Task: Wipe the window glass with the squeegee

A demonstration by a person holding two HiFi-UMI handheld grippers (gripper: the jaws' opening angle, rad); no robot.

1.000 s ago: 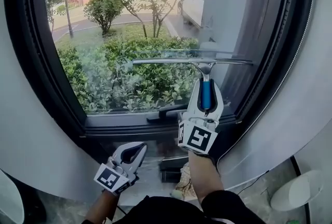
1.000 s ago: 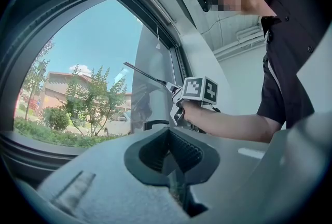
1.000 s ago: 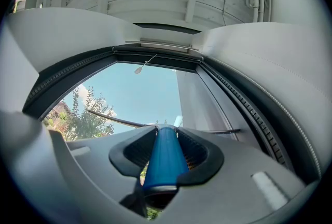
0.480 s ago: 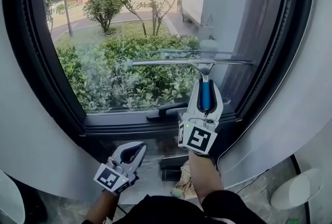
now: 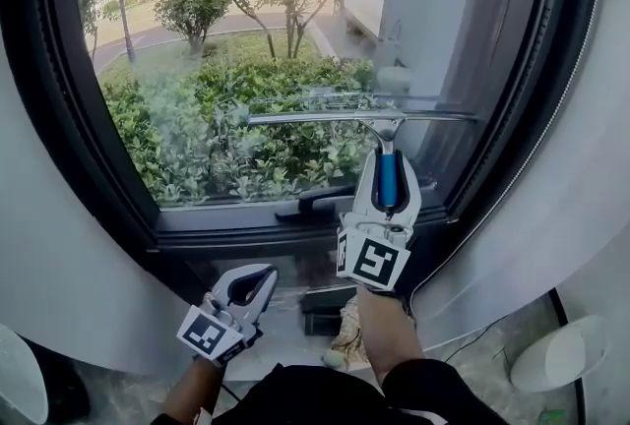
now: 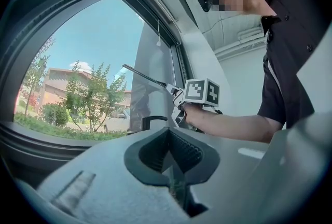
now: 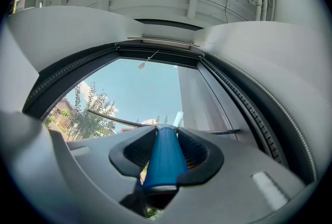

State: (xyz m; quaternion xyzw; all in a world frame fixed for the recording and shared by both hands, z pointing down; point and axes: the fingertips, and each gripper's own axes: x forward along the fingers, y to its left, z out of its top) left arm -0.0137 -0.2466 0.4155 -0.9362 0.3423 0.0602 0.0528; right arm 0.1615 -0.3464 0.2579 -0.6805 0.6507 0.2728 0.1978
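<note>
My right gripper [image 5: 387, 185] is shut on the blue handle [image 5: 389, 179] of a squeegee. Its long metal blade [image 5: 359, 117] lies level against the window glass [image 5: 246, 69], low on the pane and right of centre. In the right gripper view the blue handle [image 7: 164, 158] fills the jaws and the blade [image 7: 124, 122] crosses the pane ahead. My left gripper [image 5: 246, 287] hangs low below the sill, shut with nothing in it. The left gripper view shows its jaws closed, with the right gripper [image 6: 182, 105] and the blade [image 6: 145, 77] up at the glass.
A dark window frame [image 5: 89, 167] rings the pane, with a black handle [image 5: 313, 204] on the lower rail. Shrubs, trees and a parked vehicle show outside. White wall flanks both sides. A dark box [image 5: 325, 305] and a cloth [image 5: 346, 339] lie on the floor below.
The view has tilted slightly, so the window sits a little higher and left. The squeegee blade stays at about the same height on the glass; both grippers hold their poses.
</note>
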